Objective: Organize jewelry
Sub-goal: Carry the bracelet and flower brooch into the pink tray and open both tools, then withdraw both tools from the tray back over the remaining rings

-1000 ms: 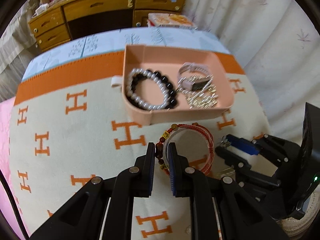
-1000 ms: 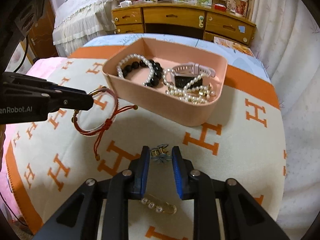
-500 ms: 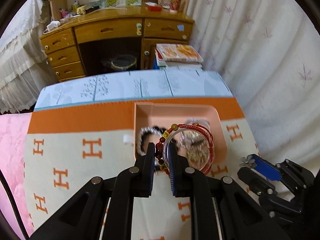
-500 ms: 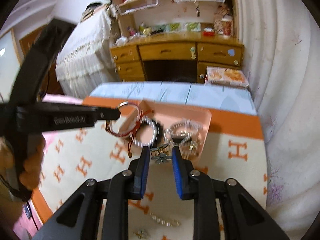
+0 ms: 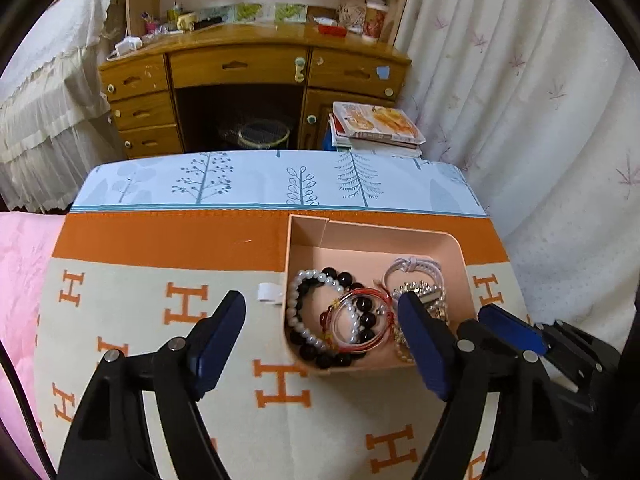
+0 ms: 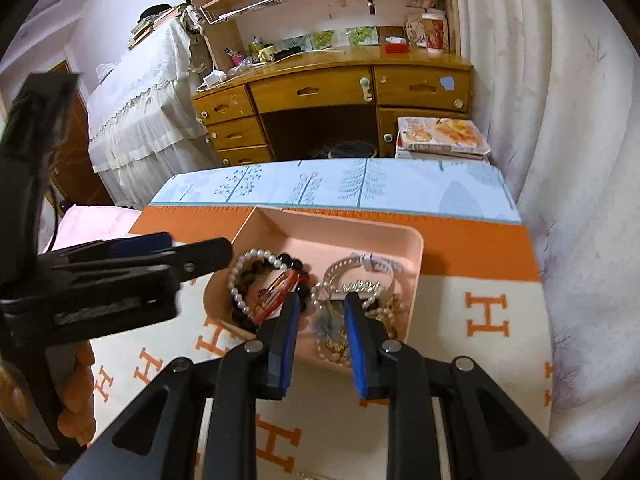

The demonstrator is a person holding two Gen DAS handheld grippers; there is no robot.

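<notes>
A pink tray [image 5: 456,248] [image 6: 416,248] sits on the H-patterned blanket. In it lie a pearl-and-black bead bracelet [image 5: 298,300], a red cord bracelet [image 5: 362,320] on top of the beads, a white watch [image 5: 412,266] and a tangle of pearl and gold pieces [image 6: 340,340]. My left gripper [image 5: 322,320] hangs open above the tray, empty. My right gripper [image 6: 322,308] is open over the tray's near right part, with a blurred small clip [image 6: 328,320] below its fingers. The left gripper shows at left in the right wrist view [image 6: 192,256].
The blanket [image 5: 160,320] covers a bed with a pale blue tree-print sheet [image 5: 260,180] beyond. A wooden desk [image 5: 248,68] and a stack of books [image 5: 376,124] stand behind. White curtains [image 5: 540,120] hang at the right.
My left gripper has opened and the red cord bracelet now lies in the tray. My right gripper has opened wider over the tray and the small clip has dropped from it.
</notes>
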